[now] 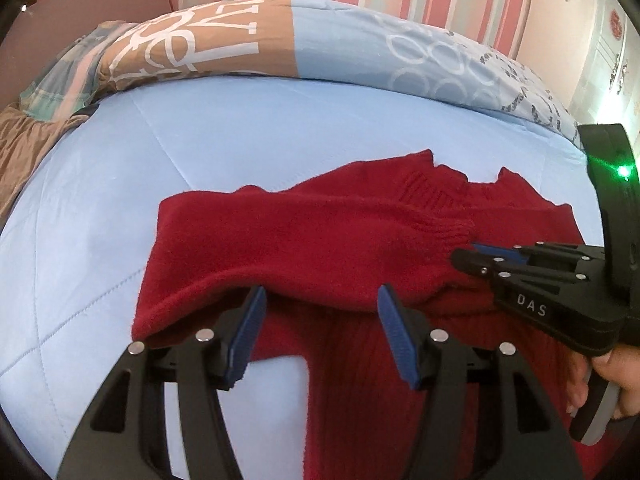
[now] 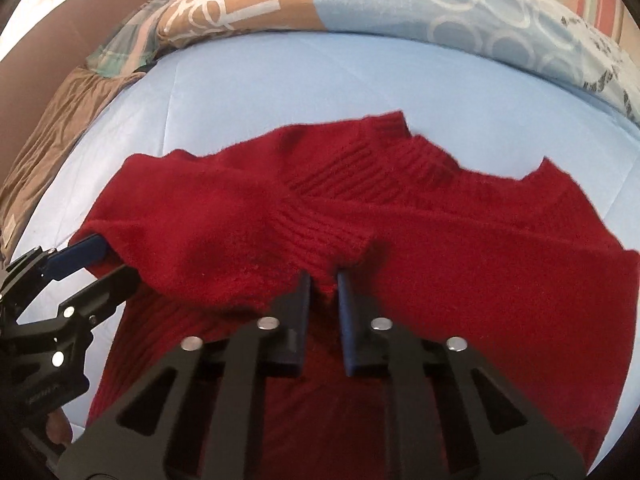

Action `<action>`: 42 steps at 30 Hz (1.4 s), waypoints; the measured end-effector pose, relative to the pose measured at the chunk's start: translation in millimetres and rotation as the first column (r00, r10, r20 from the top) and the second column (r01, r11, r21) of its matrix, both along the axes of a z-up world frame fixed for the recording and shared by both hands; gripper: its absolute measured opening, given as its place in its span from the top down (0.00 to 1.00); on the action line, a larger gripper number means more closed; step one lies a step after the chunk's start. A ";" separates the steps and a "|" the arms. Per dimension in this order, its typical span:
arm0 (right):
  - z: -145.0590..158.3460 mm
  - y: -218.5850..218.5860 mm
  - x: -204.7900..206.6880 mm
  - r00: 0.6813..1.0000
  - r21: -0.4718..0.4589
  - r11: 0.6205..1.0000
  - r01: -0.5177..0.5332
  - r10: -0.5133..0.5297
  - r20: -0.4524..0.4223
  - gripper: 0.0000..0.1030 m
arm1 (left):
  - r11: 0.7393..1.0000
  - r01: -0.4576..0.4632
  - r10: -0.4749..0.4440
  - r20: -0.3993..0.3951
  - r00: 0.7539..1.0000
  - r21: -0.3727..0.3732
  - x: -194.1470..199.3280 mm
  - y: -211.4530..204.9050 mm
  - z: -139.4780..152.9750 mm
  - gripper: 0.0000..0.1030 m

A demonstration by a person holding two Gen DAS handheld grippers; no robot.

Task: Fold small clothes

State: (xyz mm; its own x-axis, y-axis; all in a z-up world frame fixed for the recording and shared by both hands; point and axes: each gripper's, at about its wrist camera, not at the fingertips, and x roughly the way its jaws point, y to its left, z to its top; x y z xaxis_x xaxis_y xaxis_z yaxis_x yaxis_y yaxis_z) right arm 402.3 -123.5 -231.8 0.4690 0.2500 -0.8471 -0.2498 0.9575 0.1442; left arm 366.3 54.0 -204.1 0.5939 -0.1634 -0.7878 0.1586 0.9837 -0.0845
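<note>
A red sweater point(image 2: 440, 240) lies spread on the light blue bed point(image 1: 200, 160), one sleeve point(image 1: 280, 240) folded across the chest so that its ribbed cuff point(image 2: 320, 236) ends near the middle. The right gripper point(image 2: 324, 284) has its jaws drawn narrow, and a bit of red knit just below the cuff sits between the pads; it looks like a pinch on the fabric, though how much cloth is caught is hard to tell. The left gripper point(image 1: 320, 300) stands with its jaws wide at the lower edge of the folded sleeve, the cloth lying at its tips but not clamped. The main risk, as I judge it, is that the right pinch takes only the top layer or a thin tuft, so that a lift drags the sleeve back off the chest and undoes the fold. If the left jaws close on too little, or on the body layer beneath as well, the two sides would rise unevenly and the sweater would bunch. The soft knit also stretches, so a hard pull could skew the whole garment on the smooth bedding. The patterned pillow point(image 1: 360, 48) behind lies well apart.
</note>
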 end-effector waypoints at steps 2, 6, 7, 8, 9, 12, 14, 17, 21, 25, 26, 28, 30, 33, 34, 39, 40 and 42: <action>12.3 -4.2 -5.7 0.998 -0.033 0.999 0.007 -0.005 0.067 0.90 | 1.000 -0.009 0.009 0.018 1.000 0.007 1.7 -1.5 4.6 0.43; 47.5 -24.8 -21.5 0.966 -0.230 0.970 0.078 -0.016 0.260 0.90 | 1.000 0.004 -0.005 0.052 0.999 0.010 14.6 -10.8 13.1 0.43; 57.7 -38.3 -28.1 0.946 -0.307 0.943 0.125 -0.020 0.325 0.90 | 1.000 0.010 -0.011 0.058 0.998 0.011 19.0 -15.0 14.2 0.43; 62.7 -51.2 -32.4 0.934 -0.349 0.923 0.161 -0.028 0.355 0.90 | 1.000 0.017 -0.017 0.070 0.997 0.013 22.8 -20.3 15.3 0.43; 64.7 -61.1 -34.7 0.930 -0.369 0.911 0.183 -0.038 0.366 0.90 | 1.000 0.023 -0.024 0.076 0.997 0.014 25.5 -24.5 15.5 0.43; 45.4 -114.0 -32.0 0.950 -0.424 0.871 0.249 -0.135 0.280 0.90 | 0.999 0.034 -0.036 0.074 0.997 0.025 34.8 -38.0 10.0 0.43; 27.7 -137.9 -31.8 0.962 -0.405 0.877 0.257 -0.195 0.188 0.90 | 0.999 0.026 -0.027 0.052 0.998 0.030 39.9 -38.9 2.2 0.43; 14.7 -157.8 -37.8 0.959 -0.351 0.893 0.282 -0.255 0.122 0.90 | 0.999 0.021 -0.021 0.009 1.000 0.030 48.1 -36.2 -9.2 0.43; 8.6 -156.1 -41.5 0.953 -0.350 0.886 0.304 -0.282 0.113 0.90 | 0.995 0.043 -0.044 0.006 0.999 0.088 56.6 -41.5 -18.8 0.43; 13.7 -151.5 -46.8 0.938 -0.338 0.875 0.346 -0.319 0.134 0.90 | 0.991 0.065 -0.066 0.007 0.998 0.116 70.7 -52.0 -22.9 0.43; 16.4 -150.3 -45.7 0.935 -0.334 0.873 0.355 -0.329 0.135 0.90 | 0.991 0.067 -0.068 0.004 0.998 0.115 73.4 -53.4 -23.6 0.43; 15.4 -156.7 -49.6 0.928 -0.320 0.871 0.374 -0.352 0.126 0.90 | 0.991 0.067 -0.068 0.006 0.998 0.116 76.4 -55.1 -23.0 0.43; 8.9 -164.0 -50.7 0.920 -0.302 0.870 0.390 -0.377 0.102 0.90 | 0.991 0.066 -0.067 0.006 0.998 0.112 75.6 -55.0 -21.1 0.43; 0.5 -179.5 -52.3 0.923 -0.173 0.907 0.384 -0.382 0.051 0.82 | 0.990 0.072 -0.072 -0.001 0.997 0.119 68.8 -51.8 -19.8 0.43; 2.5 -185.1 -54.4 0.925 -0.131 0.915 0.381 -0.378 0.048 0.69 | 0.990 0.076 -0.076 -0.005 0.997 0.118 66.5 -50.6 -19.3 0.43; 22.8 -206.7 -63.6 0.914 -0.010 0.915 0.402 -0.401 0.066 0.39 | 0.989 0.105 -0.102 -0.032 0.994 0.104 54.8 -38.1 -19.1 0.42; 22.0 -209.0 -60.0 0.914 0.001 0.916 0.402 -0.402 0.058 0.39 | 0.989 0.111 -0.108 -0.040 0.993 0.098 52.7 -36.3 -20.1 0.42; 21.3 -210.0 -50.1 0.918 0.008 0.919 0.394 -0.394 0.051 0.40 | 0.987 0.116 -0.112 -0.044 0.993 0.108 48.8 -34.8 -21.8 0.41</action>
State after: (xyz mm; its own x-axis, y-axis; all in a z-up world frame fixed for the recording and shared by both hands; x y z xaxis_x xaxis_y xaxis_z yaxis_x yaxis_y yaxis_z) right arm 352.2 -333.5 -210.6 0.5711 0.0346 -0.8201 0.1410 0.9801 0.1395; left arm 415.0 19.2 -225.9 0.5457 -0.1389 -0.8264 0.2690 0.9630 0.0157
